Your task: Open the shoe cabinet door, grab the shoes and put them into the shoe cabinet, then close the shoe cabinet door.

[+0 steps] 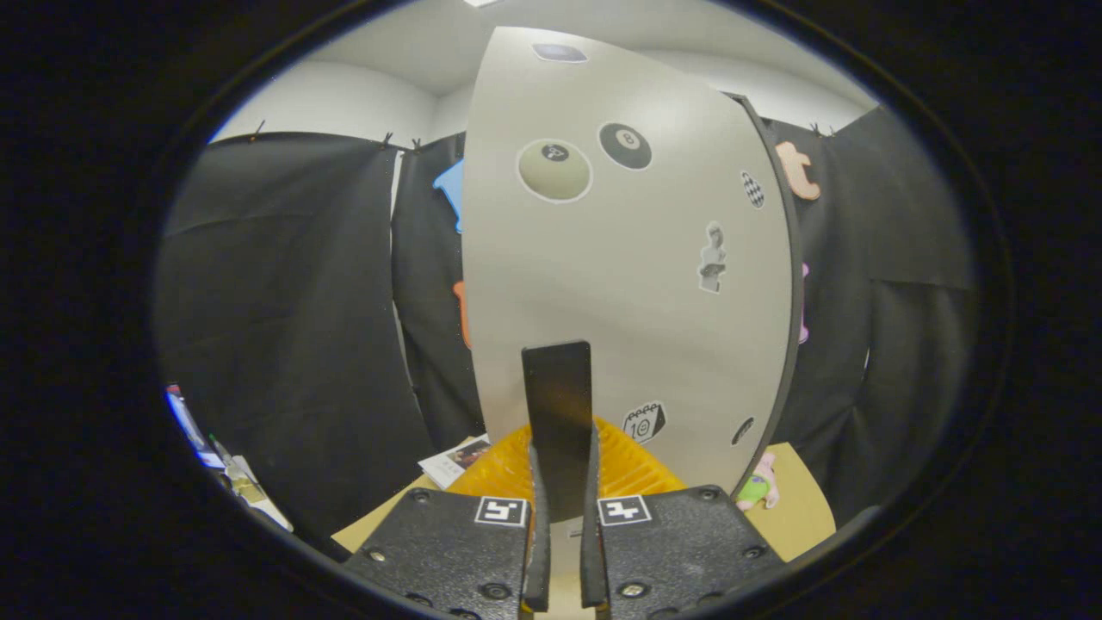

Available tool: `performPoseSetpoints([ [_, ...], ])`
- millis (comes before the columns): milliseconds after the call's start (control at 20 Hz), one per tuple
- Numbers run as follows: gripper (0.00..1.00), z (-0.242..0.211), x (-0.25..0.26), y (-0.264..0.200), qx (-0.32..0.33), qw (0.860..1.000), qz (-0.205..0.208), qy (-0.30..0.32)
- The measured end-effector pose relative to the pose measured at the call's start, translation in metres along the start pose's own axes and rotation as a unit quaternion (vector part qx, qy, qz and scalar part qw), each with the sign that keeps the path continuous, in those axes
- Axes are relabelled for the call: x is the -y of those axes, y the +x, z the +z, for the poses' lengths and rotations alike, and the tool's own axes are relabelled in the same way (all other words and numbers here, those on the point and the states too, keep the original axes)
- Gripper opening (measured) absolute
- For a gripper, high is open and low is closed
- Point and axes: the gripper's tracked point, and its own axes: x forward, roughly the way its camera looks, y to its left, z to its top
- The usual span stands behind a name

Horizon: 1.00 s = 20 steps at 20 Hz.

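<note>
The shoe cabinet door (620, 258) stands right ahead of the fingers and is our landmark for everything else. Beneath it we see a tan tabletop (796, 508), and behind it black cloth hangs on the booth's walls, with a pale wall and ceiling above the cloth.

The door is a pale grey panel with a dark edge along its right side, and it carries several stickers: a pale billiard ball (554, 170) and a black eight ball (625, 145) near its top, a small chequered one by the right edge, a little figure halfway down, and a calendar-like one near the bottom. A flat dark handle (560, 413) sticks out from the door's lower middle.

We find the gripper (564, 508) closed on that handle, both fingers pressed against its sides.

At the foot of the door lies something orange and ribbed (628, 469); we cannot tell what it is. Left of the door's base a printed leaflet (455, 461) lies on the table. By the door's lower right corner sits a small pink and green toy (758, 486).
</note>
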Motion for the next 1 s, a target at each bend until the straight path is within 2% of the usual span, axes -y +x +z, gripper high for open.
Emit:
performPoseSetpoints([
  [700, 0.16, -0.006, 0.054, -0.072, -0.007, 0.996, 0.082, 0.027],
  [850, 0.16, -0.007, 0.096, -0.099, -0.005, 0.997, 0.073, 0.025],
  [1000, 0.16, -0.007, 0.144, -0.114, -0.004, 1.0, 0.025, 0.013],
])
